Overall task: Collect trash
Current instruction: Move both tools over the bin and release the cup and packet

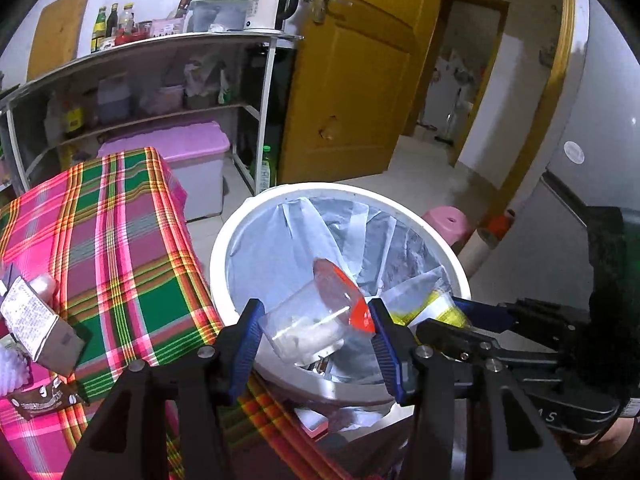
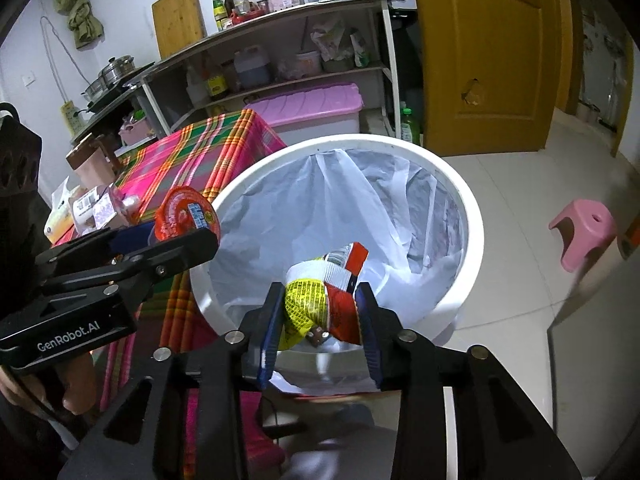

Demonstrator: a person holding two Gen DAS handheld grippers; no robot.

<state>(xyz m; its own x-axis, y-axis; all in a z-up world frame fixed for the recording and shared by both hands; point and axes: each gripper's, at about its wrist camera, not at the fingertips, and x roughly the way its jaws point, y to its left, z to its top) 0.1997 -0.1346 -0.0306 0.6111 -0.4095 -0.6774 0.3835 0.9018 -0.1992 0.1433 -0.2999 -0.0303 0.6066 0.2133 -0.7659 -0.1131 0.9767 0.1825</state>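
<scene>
L claw (image 1: 316, 330) was clamped on clear plastic cup w/ red peel lid (image 1: 316, 316); R claw (image 2: 320, 312) clamped on crumpled yellow-red wrapper (image 2: 320, 300). Both over white lined bin (image 2: 474, 216). Risks: claws collide, cup bounces off rim onto plaid surface (image 1: 120, 240).

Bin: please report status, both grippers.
Left gripper shut on cup, right gripper shut on wrapper. Both over bin. Nothing in the way.
</scene>
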